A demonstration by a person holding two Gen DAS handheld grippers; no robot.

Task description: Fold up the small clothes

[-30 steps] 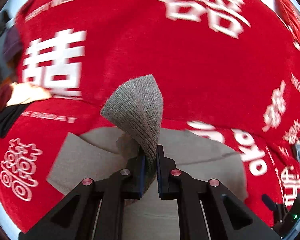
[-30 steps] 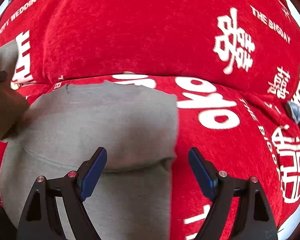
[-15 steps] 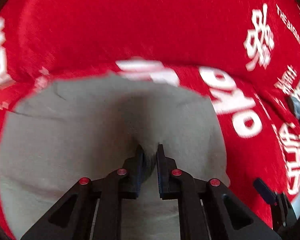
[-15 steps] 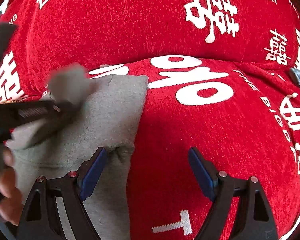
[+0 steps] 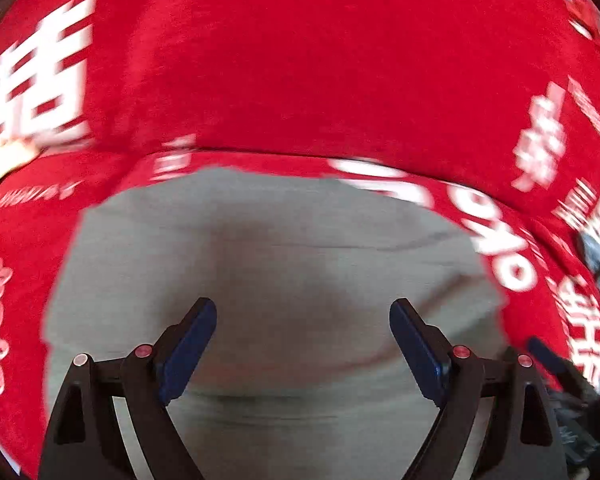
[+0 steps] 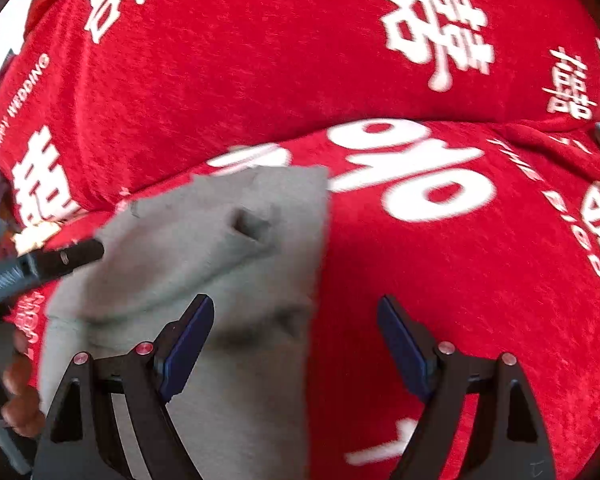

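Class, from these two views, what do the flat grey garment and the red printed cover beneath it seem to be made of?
Grey garment: likely soft matte knit or jersey; it creases gently, no sheen. Red cover with white lettering: probably plush chenille or velvet-like fabric; its surface shows a fuzzy, speckled nap.

1 grey garment, 1 red cloth w/ white print, 2 grippers: left, right

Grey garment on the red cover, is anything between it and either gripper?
Nothing visible. The left gripper hangs open directly over the grey garment; the right gripper is open at its right edge, red cover beyond.
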